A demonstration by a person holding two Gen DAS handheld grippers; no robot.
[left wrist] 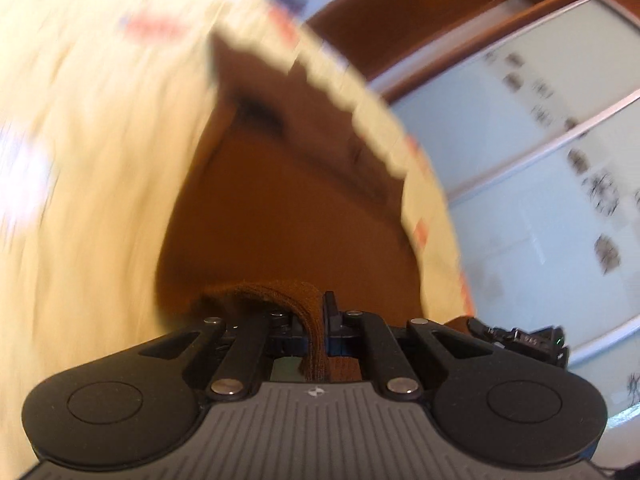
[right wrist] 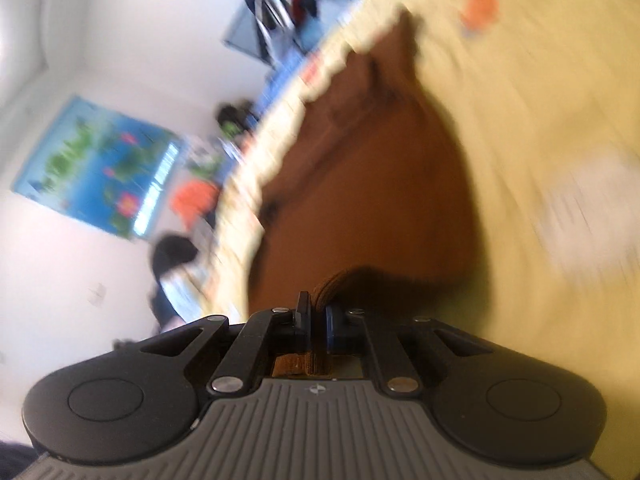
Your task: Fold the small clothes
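White wall point(right wrist: 80, 40), blue poster point(right wrist: 96, 168), glass doors point(left wrist: 520, 152)

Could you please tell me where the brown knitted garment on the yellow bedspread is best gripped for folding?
Probably at its thick near hem, one end per gripper, coming from the near side. The brown knitted garment lies spread on the yellow bedspread, and the left gripper and right gripper are each shut on that bunched hem.

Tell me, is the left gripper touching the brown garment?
Touching. The left wrist view shows the left gripper shut on a fold of the brown garment, cloth pinched between its fingers.
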